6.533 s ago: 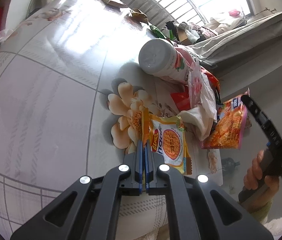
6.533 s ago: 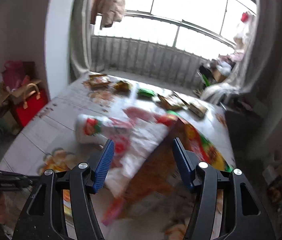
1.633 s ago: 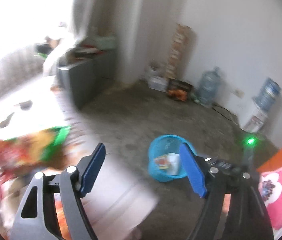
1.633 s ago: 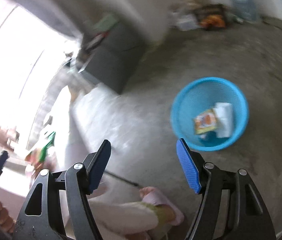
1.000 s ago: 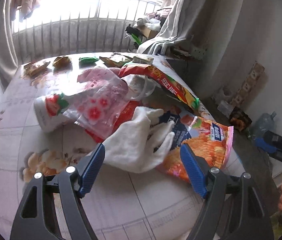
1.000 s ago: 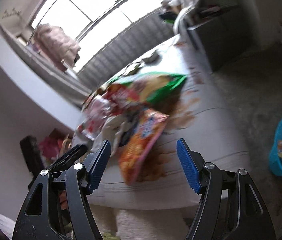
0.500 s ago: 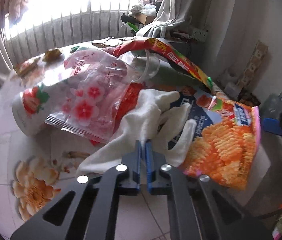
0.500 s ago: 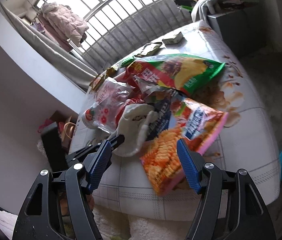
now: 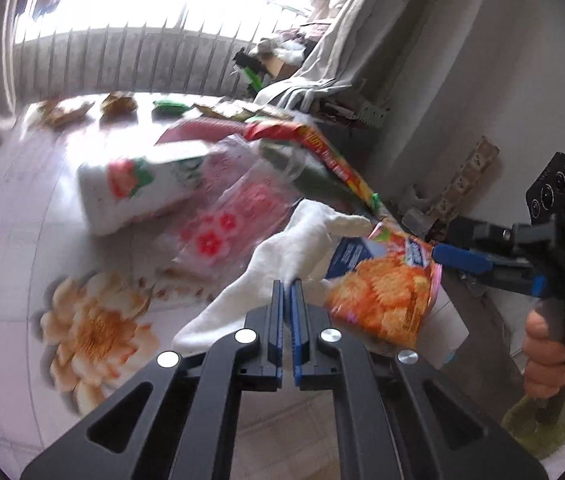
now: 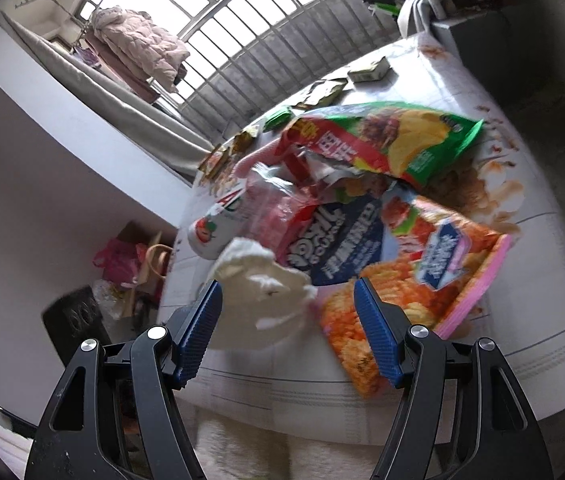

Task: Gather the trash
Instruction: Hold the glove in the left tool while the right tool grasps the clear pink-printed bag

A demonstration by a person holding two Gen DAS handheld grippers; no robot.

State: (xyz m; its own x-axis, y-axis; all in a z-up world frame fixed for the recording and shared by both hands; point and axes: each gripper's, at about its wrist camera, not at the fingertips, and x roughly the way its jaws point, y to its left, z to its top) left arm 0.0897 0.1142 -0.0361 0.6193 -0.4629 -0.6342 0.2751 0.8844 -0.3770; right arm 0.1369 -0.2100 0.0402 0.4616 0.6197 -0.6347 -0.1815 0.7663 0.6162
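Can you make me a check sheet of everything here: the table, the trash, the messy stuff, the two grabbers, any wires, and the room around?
Surface: table with a white tiled cloth and a printed flower.
Job's things: white glove, orange snack bag, green chip bag, pink flowered bag, white canister lying on its side.
Clutter: small wrappers along the far edge.
Grippers: left gripper shut on the white glove; right gripper open, hovering at the near edge.
Cables: nothing seen.
Surroundings: barred window, hanging pink jacket, grey curtain.

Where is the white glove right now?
On the table's near edge, the white glove lies beside the orange snack bag, with the left gripper shut on it.
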